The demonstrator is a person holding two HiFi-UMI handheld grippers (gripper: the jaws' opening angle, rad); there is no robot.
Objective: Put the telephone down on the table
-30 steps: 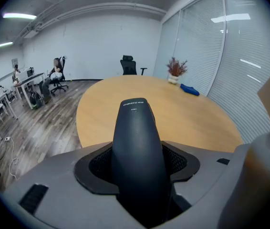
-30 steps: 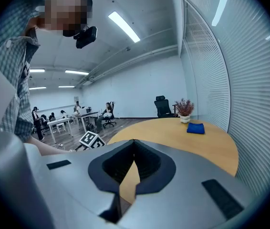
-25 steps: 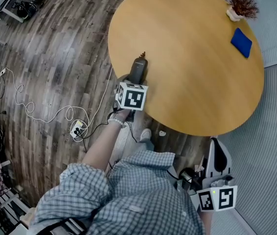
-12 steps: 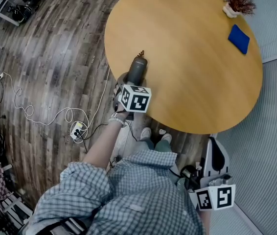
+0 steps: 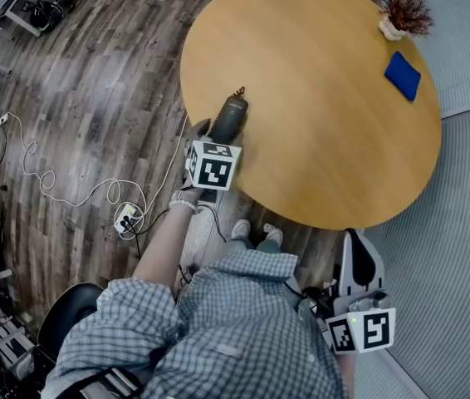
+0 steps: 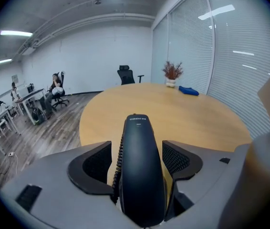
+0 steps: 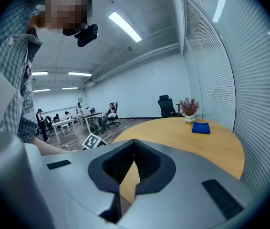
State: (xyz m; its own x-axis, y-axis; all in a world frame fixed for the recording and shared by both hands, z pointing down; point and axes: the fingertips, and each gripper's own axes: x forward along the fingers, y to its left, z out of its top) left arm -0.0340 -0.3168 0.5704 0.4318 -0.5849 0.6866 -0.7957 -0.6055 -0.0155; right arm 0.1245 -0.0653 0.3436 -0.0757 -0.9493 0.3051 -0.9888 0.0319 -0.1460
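Observation:
The dark telephone handset (image 5: 229,116) lies on the round wooden table (image 5: 326,98) near its left edge, its coiled cord end pointing away from me. My left gripper (image 5: 222,135) stands over the handset's near end. In the left gripper view the handset (image 6: 140,175) sits between the jaws of the left gripper (image 6: 137,149), which have just been opening; a gap shows on each side, so the pads do not press it. My right gripper (image 5: 358,243) hangs off the table's near right edge, shut and empty, as the right gripper view shows of the right gripper (image 7: 134,144).
A small potted plant (image 5: 403,11) and a blue pad (image 5: 402,75) sit at the table's far right. A white cable and a power strip (image 5: 125,219) lie on the wood floor to the left. A black seat (image 5: 69,322) is behind me.
The left gripper's marker cube has drawn back a little from the handset, toward me and to the left. The handset stays on the table. The right gripper has not moved.

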